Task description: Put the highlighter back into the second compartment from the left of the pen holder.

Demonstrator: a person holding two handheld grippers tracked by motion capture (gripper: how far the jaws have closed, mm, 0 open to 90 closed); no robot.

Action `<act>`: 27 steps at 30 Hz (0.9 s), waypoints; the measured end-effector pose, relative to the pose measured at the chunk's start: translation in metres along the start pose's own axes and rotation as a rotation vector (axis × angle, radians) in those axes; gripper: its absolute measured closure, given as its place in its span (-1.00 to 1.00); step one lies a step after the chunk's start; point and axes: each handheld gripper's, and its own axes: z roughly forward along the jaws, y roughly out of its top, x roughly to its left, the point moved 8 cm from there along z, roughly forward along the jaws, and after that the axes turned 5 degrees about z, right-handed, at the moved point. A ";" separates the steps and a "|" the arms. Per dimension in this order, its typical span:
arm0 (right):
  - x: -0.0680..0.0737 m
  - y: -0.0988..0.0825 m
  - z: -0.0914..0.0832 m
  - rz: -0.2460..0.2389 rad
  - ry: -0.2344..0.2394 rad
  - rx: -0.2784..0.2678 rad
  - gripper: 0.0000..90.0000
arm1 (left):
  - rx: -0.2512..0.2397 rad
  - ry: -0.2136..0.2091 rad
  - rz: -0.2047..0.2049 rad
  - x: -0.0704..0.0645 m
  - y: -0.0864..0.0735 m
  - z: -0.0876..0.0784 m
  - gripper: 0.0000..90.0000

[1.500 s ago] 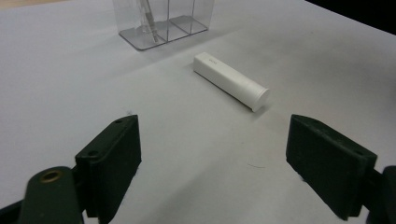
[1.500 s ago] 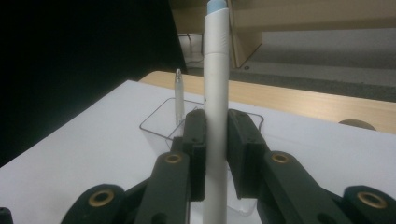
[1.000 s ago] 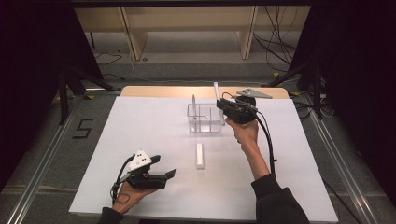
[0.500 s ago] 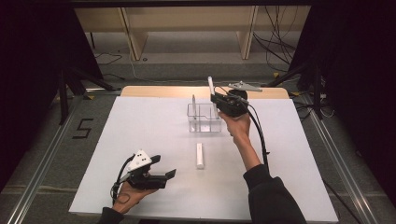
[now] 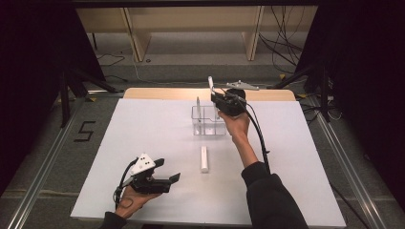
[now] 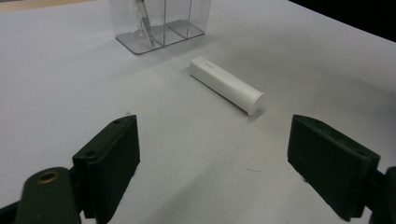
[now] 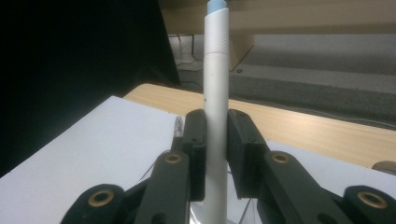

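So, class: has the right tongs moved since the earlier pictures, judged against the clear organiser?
Yes. The right tongs, clamped on a white pen, has shifted leftward from the right end of the clear organiser to above it in the high view.

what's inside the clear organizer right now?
The clear organizer has one thin pen-like item leaning in its left compartment; the other compartments look empty. In the high view the right gripper, shut on a white pen, covers its right end.

A wooden shelf frame (image 5: 191, 28) and loose cables (image 5: 291, 33) stand behind the table.
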 end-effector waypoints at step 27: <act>0.006 0.004 0.021 0.006 -0.019 0.000 0.75 | 0.002 -0.001 0.009 -0.001 0.000 0.000 -0.63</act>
